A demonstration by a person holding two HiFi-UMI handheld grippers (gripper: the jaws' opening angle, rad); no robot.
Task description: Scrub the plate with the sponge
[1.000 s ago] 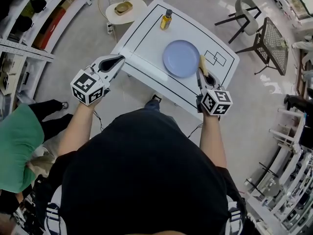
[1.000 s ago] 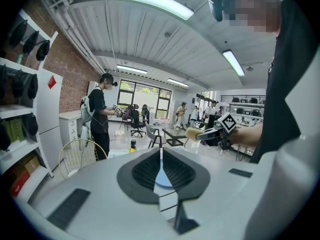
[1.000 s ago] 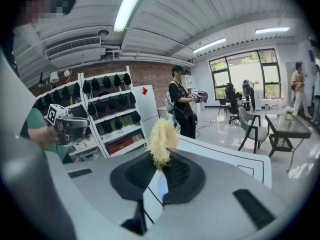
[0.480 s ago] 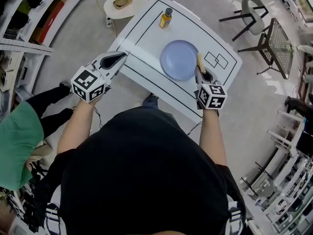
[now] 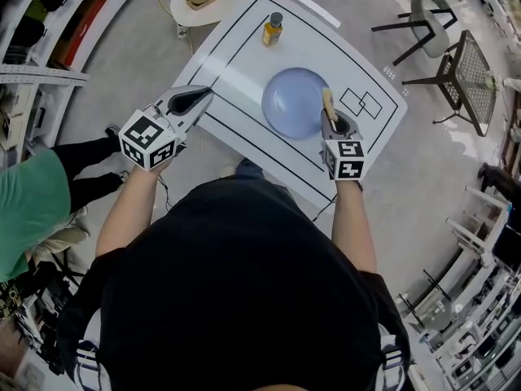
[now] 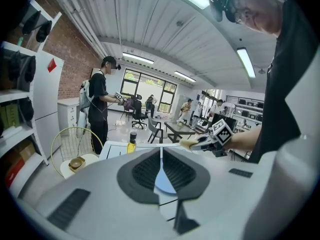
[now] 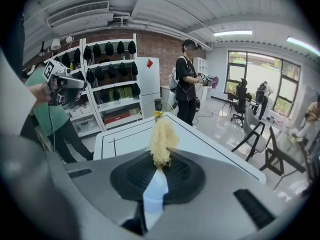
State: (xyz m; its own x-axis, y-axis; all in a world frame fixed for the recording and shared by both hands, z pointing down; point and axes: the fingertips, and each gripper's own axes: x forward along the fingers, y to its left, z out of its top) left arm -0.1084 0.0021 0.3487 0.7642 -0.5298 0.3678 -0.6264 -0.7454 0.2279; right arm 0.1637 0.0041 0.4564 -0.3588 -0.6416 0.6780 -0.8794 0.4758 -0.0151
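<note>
Over the last second the right gripper (image 5: 332, 118) has moved in from just beside the plate (image 5: 289, 100) to over its right rim, so scrubbing looks about to begin. Its fingers pinch the shaggy yellow sponge (image 5: 328, 101), which juts past their tips. The plate, pale blue and smooth, lies flat on the tabletop (image 5: 236, 59). The left gripper (image 5: 195, 98), fingers pressed together on nothing, stays well left of the plate.

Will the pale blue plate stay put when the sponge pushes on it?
Probably slides: the pale blue round plate lies flat on the smooth white table, and the left tongs, shut and empty, are off it. Looks rigid and low, so unlikely to tip. The yellow fibrous sponge in the right tongs should flex first.
</note>
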